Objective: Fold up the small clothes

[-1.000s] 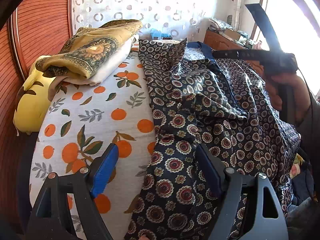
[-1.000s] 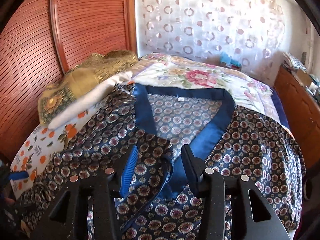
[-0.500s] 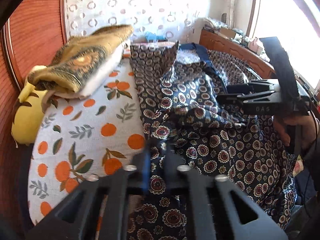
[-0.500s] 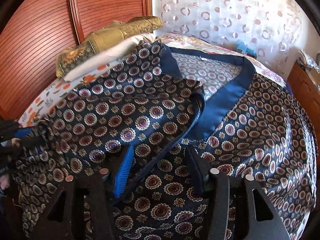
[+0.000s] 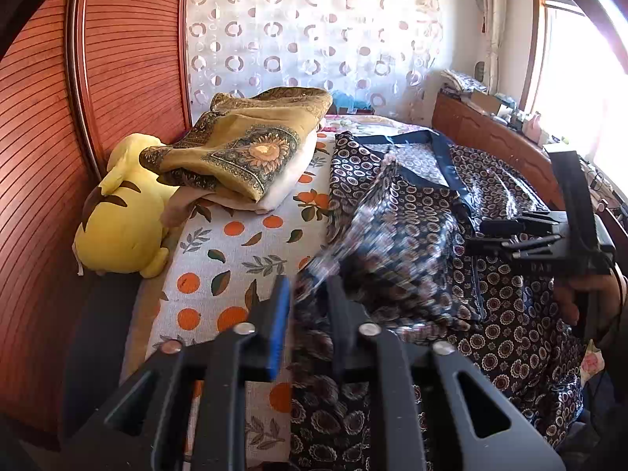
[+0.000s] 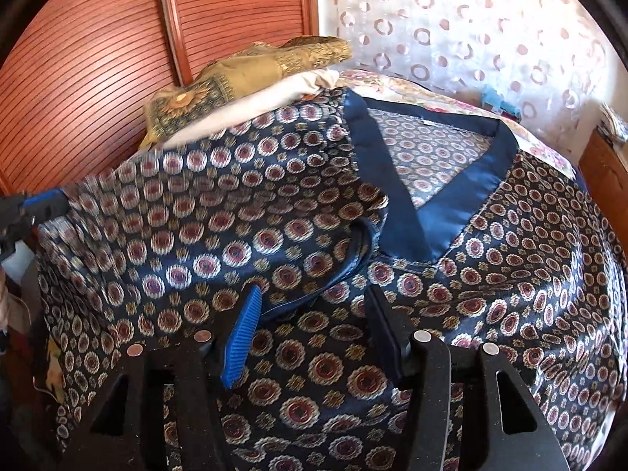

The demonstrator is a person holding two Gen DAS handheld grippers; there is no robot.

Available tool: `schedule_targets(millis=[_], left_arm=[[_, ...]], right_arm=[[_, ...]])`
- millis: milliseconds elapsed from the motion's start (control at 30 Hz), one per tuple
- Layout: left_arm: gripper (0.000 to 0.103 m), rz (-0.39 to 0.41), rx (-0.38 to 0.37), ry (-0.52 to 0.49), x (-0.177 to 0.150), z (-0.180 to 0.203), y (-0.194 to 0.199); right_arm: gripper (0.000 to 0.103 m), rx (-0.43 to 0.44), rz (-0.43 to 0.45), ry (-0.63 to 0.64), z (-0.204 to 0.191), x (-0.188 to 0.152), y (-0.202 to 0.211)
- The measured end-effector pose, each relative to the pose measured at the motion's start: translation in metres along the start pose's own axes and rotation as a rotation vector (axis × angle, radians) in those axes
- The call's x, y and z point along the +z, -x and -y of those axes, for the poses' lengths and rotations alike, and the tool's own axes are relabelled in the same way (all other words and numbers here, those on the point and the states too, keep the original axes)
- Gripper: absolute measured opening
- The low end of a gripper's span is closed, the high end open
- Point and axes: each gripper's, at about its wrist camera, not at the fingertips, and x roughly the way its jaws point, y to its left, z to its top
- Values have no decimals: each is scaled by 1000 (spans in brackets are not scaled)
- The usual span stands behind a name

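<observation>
A dark blue satin top (image 6: 274,212) with a medallion print and plain blue neck trim (image 6: 443,212) lies spread on the bed. Its left side is folded over the middle and raised at the left edge, blurred. My left gripper (image 5: 308,294) has that edge (image 5: 314,274) between its jaws, which are opening and stand visibly apart; it also shows at the far left, left gripper (image 6: 35,208). My right gripper (image 6: 314,306) hangs open just above the folded flap's trimmed edge (image 6: 333,274), gripping nothing. Seen from the side, the right gripper (image 5: 510,235) is held by a hand (image 5: 581,294).
An orange-print sheet (image 5: 235,243) covers the bed. A folded gold blanket (image 5: 251,149) on a white pillow and a yellow plush toy (image 5: 121,219) lie by the wooden headboard (image 5: 129,59). A wooden sideboard (image 5: 490,133) with clutter stands under the window.
The left gripper shut on the top's left edge, lifted it toward the middle, and its jaws have now parted. The right gripper let go of the trimmed flap and sank closer to the fabric.
</observation>
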Motion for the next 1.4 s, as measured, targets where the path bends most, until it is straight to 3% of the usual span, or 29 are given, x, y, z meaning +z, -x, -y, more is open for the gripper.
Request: schedule_targets(millis=[67, 133, 167, 200, 333, 433, 467, 500, 533, 700, 833, 967, 1200, 1400], left_arm=[[48, 10, -18, 16, -2, -3, 2], [53, 14, -36, 30, -2, -7, 4], [69, 10, -42, 38, -2, -9, 4], [75, 14, -46, 43, -1, -10, 3], [77, 12, -45, 52, -3, -14, -1], [77, -5, -46, 56, -7, -14, -6], [77, -10, -41, 57, -9, -14, -9], [77, -13, -36, 57, -9, -13, -10], [77, -16, -35, 57, -10, -13, -11], [77, -12, -34, 37, -11, -9, -8], [77, -6, -46, 31, -8, -3, -9], [77, 14, -59, 21, -4, 5, -4], [77, 35, -70, -24, 14, 24, -3], [78, 23, -121, -66, 29, 57, -24]], right_arm=[[56, 5, 6, -27, 6, 10, -1], [56, 6, 18, -49, 15, 15, 0], [56, 4, 22, -57, 19, 18, -1], [56, 0, 23, -64, 24, 22, -3], [56, -22, 0, -94, 39, 39, -22], [39, 7, -14, -100, 42, 48, -36], [26, 23, -14, -93, 41, 49, -38], [4, 50, -14, -84, 40, 50, -39], [4, 61, -2, -76, 40, 52, -37], [4, 43, 106, -121, 54, 42, 10], [4, -4, 26, -94, 52, 31, -1], [9, -11, 41, -85, 51, 27, -6], [43, -38, 110, -177, 77, -11, 27], [46, -126, 115, -238, 115, -57, 60]])
